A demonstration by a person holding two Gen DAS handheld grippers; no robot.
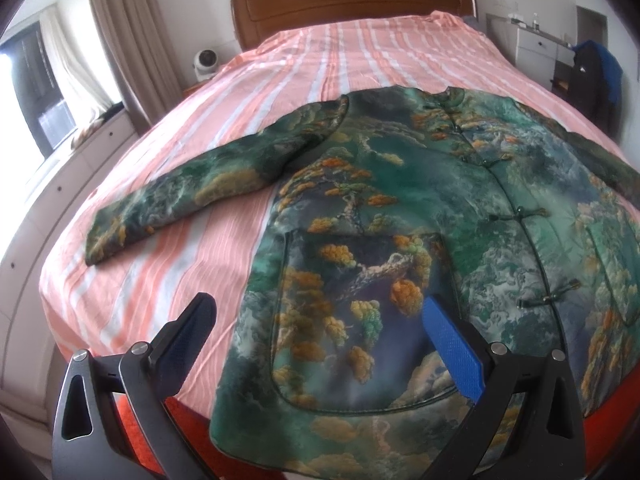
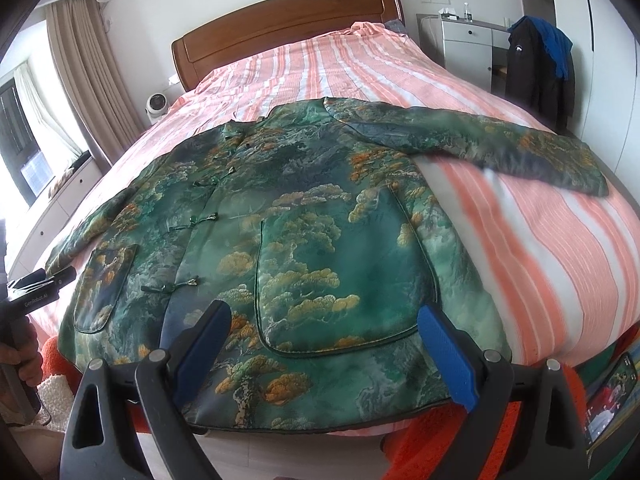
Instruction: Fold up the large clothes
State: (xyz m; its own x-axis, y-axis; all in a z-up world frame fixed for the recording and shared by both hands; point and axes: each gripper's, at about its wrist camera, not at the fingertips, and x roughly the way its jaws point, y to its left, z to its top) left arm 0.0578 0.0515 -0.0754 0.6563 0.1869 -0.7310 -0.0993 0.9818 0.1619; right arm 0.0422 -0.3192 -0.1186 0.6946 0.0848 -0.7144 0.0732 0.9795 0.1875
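Note:
A green quilted jacket (image 1: 400, 208) with a gold tree print lies flat and face up on the bed, buttons closed, collar toward the headboard. It also shows in the right wrist view (image 2: 304, 216). Its left sleeve (image 1: 192, 200) stretches out to the left, its other sleeve (image 2: 480, 140) to the right. My left gripper (image 1: 320, 320) is open and empty, hovering over the jacket's lower left pocket. My right gripper (image 2: 324, 328) is open and empty above the lower right pocket (image 2: 340, 272). The left gripper's body shows at the right wrist view's left edge (image 2: 36, 288).
The bed has a pink and white striped cover (image 1: 320, 64) and a wooden headboard (image 1: 352, 8). An orange rug (image 2: 520, 432) lies at the bed's foot. A white cabinet (image 2: 468, 44) and a dark coat (image 2: 532, 68) stand to the right, curtains (image 1: 120, 36) to the left.

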